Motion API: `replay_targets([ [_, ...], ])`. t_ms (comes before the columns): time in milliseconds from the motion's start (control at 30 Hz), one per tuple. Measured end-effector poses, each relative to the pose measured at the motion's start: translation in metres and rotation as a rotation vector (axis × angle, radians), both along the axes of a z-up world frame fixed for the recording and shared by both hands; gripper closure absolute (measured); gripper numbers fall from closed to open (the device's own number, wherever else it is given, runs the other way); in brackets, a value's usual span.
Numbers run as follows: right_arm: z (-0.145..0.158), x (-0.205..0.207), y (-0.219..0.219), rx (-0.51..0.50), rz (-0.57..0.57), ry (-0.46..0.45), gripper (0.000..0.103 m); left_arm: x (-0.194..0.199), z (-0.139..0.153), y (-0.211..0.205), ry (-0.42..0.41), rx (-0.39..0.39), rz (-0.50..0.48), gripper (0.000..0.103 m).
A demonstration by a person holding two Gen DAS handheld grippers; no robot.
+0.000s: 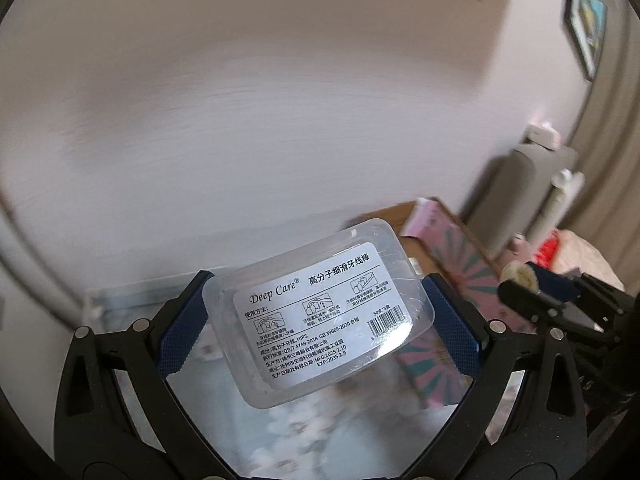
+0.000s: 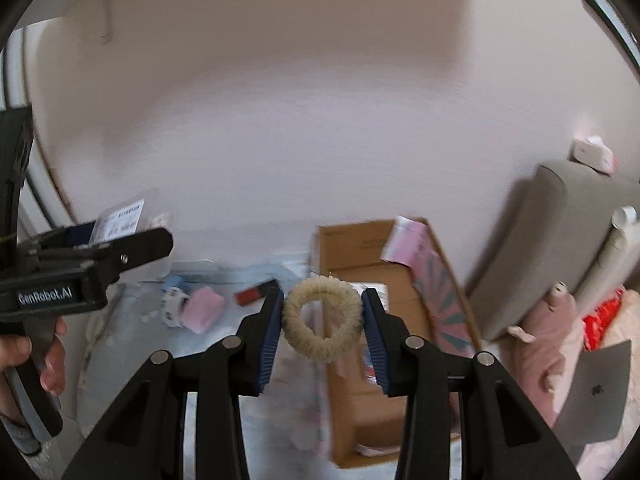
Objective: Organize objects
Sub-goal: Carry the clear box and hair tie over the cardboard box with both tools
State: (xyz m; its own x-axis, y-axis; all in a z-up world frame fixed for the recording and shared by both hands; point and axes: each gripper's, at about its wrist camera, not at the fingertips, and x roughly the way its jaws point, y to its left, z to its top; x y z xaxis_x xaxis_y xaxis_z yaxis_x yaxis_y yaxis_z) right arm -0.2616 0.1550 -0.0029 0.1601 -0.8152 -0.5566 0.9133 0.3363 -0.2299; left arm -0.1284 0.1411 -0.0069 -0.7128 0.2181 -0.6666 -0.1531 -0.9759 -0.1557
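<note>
My left gripper [image 1: 316,312] is shut on a clear plastic floss-pick box [image 1: 316,312] with a white "Deep Care" label, held in the air above the table. My right gripper [image 2: 323,320] is shut on a cream fuzzy hair tie [image 2: 323,320], held above an open cardboard box [image 2: 360,264]. In the left wrist view the right gripper with the hair tie [image 1: 518,278] shows at the right. In the right wrist view the left gripper with the floss box [image 2: 120,220] shows at the left.
A floral tablecloth [image 2: 132,320] carries a pink pad [image 2: 202,308], a blue-white item [image 2: 172,300] and a red-black stick [image 2: 254,294]. A pink patterned flap [image 2: 436,280] lines the cardboard box. A grey chair [image 2: 560,232] and pink plush [image 2: 548,344] stand right. A wall is behind.
</note>
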Motion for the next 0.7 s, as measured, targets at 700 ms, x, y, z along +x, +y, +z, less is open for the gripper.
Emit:
replay_targets([
  [700,-0.035,-0.069,-0.066,0.183,-0.081,0.105,0.066,-0.123,-0.063,0.179,-0.188,-0.093,-0.344,0.003],
])
